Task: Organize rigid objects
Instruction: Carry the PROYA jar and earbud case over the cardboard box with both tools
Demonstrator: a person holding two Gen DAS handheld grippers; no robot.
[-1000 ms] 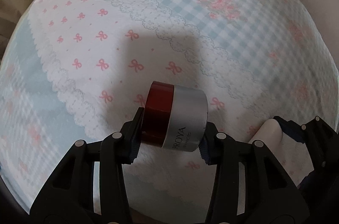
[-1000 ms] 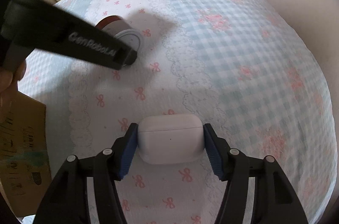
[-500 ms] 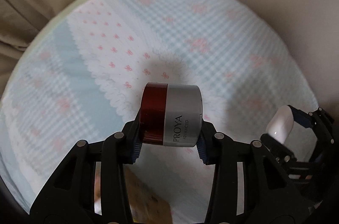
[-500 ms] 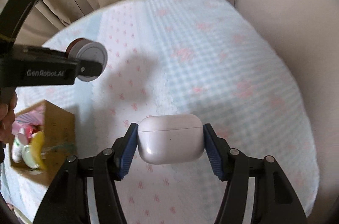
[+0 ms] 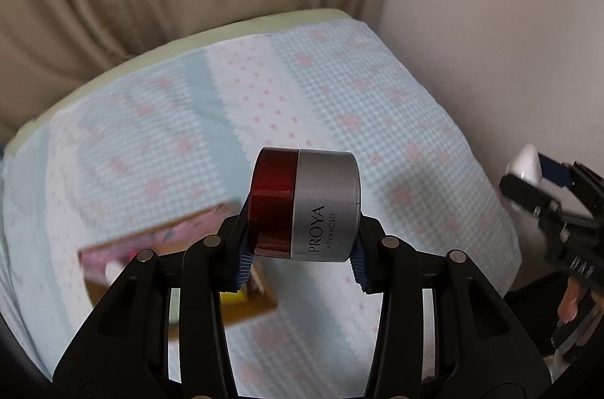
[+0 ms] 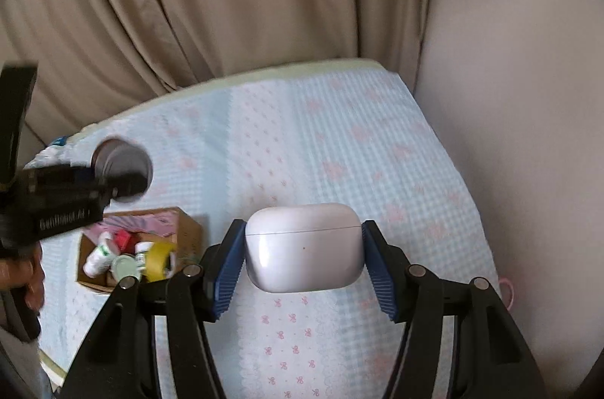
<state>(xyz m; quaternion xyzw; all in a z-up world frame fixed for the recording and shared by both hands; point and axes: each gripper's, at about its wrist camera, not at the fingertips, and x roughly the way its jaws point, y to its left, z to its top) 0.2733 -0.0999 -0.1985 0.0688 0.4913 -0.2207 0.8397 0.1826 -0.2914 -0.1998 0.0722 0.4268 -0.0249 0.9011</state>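
Left gripper (image 5: 302, 240) clamping PROYA jar (image 5: 307, 206) — sideways, above cardboard box (image 5: 249, 308), bedspread (image 5: 377, 119)

Glossy red-and-brushed-silver jar (image 5: 305, 206), smooth white plastic case (image 6: 304, 246), cardboard box (image 6: 185, 233), textured cloth (image 6: 339, 153).

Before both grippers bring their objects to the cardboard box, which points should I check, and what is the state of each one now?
1. Left gripper grips the cream jar firmly on both sides: ok.
2. Right gripper grips the earbuds case squarely: ok.
3. Both objects are lifted off the bedspread: ok.
4. Cardboard box is open on top: ok.
5. Free room in the box among the items already inside: cannot tell.
6. The two grippers are apart from each other: ok.
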